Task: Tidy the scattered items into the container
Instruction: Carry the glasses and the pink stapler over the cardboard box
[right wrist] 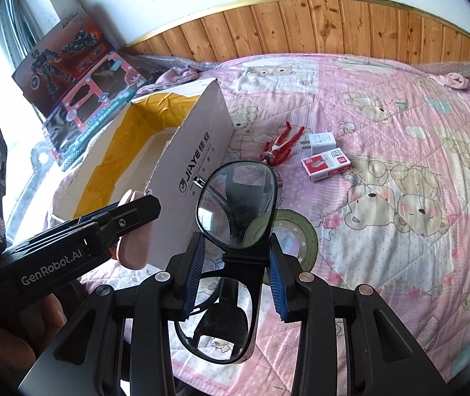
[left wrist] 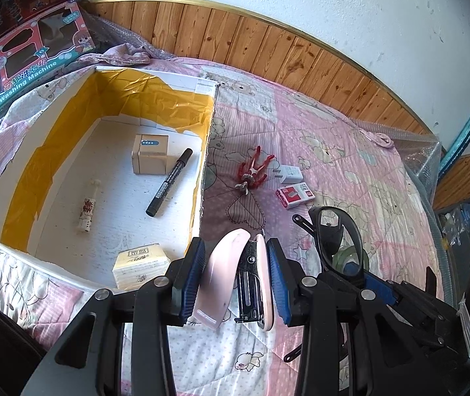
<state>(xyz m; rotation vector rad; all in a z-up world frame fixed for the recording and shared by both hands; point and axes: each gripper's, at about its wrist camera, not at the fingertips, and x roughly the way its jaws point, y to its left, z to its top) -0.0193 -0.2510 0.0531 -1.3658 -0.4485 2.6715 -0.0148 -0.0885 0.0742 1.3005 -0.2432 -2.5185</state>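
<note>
L gripper [left wrist: 235, 277] clamps pink stapler [left wrist: 231, 280] | R gripper [right wrist: 235, 274] pinches glasses [right wrist: 236, 204] | both carried; next I lift over box [left wrist: 206, 151] wall at frame left, drop in.

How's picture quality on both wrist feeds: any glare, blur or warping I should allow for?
Left wrist: sharp, strong fisheye bowing of the wood panelling; the pink stapler up close looks slightly soft. Right wrist: window at upper left blown out white; the glasses lens shows smudges and reflections.
</note>
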